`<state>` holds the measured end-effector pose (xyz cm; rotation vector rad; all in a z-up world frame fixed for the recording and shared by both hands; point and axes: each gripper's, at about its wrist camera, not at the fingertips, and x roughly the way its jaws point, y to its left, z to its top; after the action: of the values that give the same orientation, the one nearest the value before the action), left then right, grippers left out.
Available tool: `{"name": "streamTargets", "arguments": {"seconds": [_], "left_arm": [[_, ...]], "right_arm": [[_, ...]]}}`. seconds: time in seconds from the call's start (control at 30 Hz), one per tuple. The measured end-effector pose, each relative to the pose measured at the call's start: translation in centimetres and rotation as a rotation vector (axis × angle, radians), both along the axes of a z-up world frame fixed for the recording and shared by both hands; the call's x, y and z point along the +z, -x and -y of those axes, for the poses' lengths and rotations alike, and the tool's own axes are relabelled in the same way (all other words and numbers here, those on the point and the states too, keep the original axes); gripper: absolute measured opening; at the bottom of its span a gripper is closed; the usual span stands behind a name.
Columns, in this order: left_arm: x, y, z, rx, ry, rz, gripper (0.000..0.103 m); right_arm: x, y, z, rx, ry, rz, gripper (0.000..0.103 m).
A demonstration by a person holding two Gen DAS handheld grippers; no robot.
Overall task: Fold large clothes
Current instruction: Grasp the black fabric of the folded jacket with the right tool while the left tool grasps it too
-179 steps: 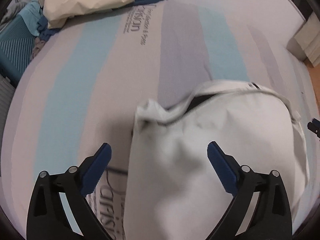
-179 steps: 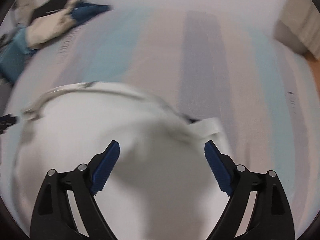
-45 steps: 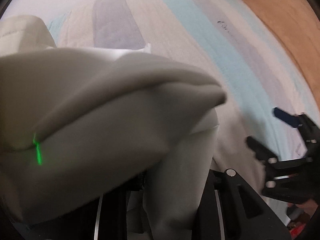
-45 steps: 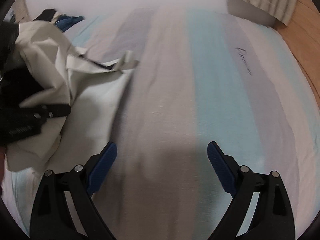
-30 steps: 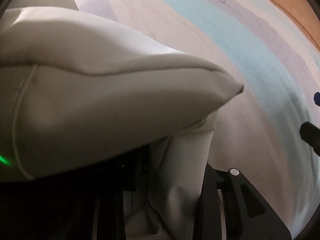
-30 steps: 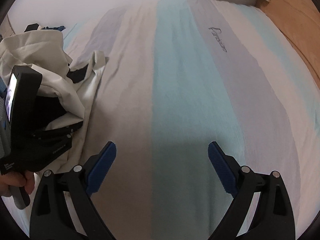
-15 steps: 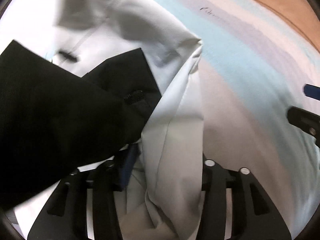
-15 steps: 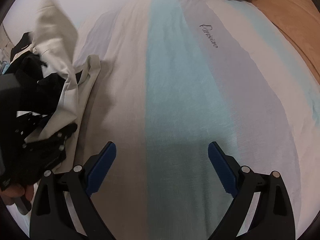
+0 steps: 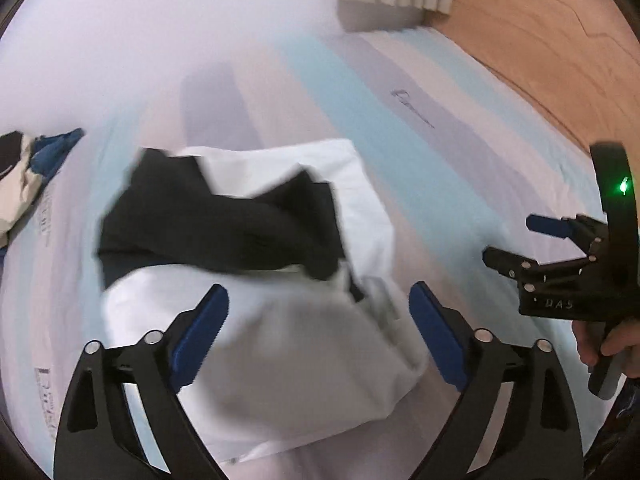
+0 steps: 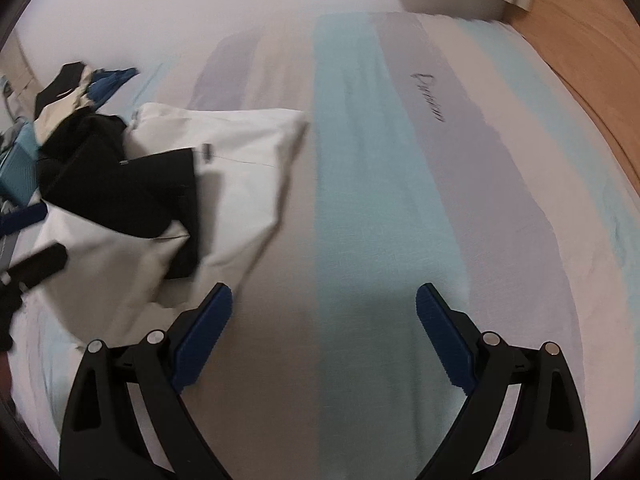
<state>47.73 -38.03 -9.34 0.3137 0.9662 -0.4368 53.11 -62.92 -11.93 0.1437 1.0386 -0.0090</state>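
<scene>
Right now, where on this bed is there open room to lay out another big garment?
The striped sheet is bare from the white-and-black garment across to the wooden floor side. The far-left corner is crowded: a heap of clothes sits right behind that garment.

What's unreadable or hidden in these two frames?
- Garment: left wrist view, motion blur; its type and fold state are unclear.
- Its near edge: covered by the left tongs.
- Clothes pile: right wrist view, small, partly behind the garment.
- Mattress lettering: blurred, illegible.
- Hand: left wrist view, cut off by the frame edge.
</scene>
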Motion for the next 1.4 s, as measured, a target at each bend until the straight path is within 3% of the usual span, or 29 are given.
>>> {"name": "streamTargets", "arguments": {"seconds": [0.17, 0.33, 0.63, 0.7, 0.73, 0.77, 0.83, 1.03, 1.2, 1.4], "left_arm": [[2.6, -2.0, -3.8, 0.083, -0.015, 0.008, 0.092], [1.9, -6.4, -8.3, 0.126, -0.012, -0.016, 0.092], [-2.2, -12.3, -9.4, 0.079, -0.012, -0.074, 0.093], [-2.9, -13.6, -9.7, 0.085, 0.028, -0.104, 0.093], [-3.2, -14.5, -9.8, 0.097, 0.041, -0.118, 0.093], [-3.4, -15.2, -9.6, 0.1, 0.045, -0.12, 0.093], [-3.5, -16.4, -9.0, 0.09, 0.058, -0.123, 0.093], [-4.4, -19.1, -6.5, 0.077, 0.014, -0.066, 0.097], [-6.3, -20.7, -5.4, 0.072, 0.018, -0.074, 0.098], [-8.2, -20.9, -4.8, 0.079, 0.02, -0.08, 0.098]], "right_arm": [[2.7, -1.4, -4.9, 0.107, -0.069, 0.053, 0.09], [4.7, -5.0, -11.1, 0.251, -0.087, 0.117, 0.092], [2.3, -10.8, -15.6, 0.277, -0.023, 0.072, 0.091], [1.5, -12.3, -15.4, 0.261, -0.071, 0.045, 0.063], [1.3, -12.8, -15.2, 0.256, -0.073, 0.029, 0.044], [1.1, -13.5, -15.1, 0.239, -0.059, 0.019, 0.033], [1.3, -14.5, -14.9, 0.224, -0.037, 0.016, 0.022], [0.8, -18.9, -14.5, 0.15, 0.055, -0.005, 0.019], [-2.5, -22.0, -13.8, 0.092, 0.077, -0.066, 0.019], [-5.4, -22.4, -13.4, 0.073, 0.089, -0.101, 0.019]]}}
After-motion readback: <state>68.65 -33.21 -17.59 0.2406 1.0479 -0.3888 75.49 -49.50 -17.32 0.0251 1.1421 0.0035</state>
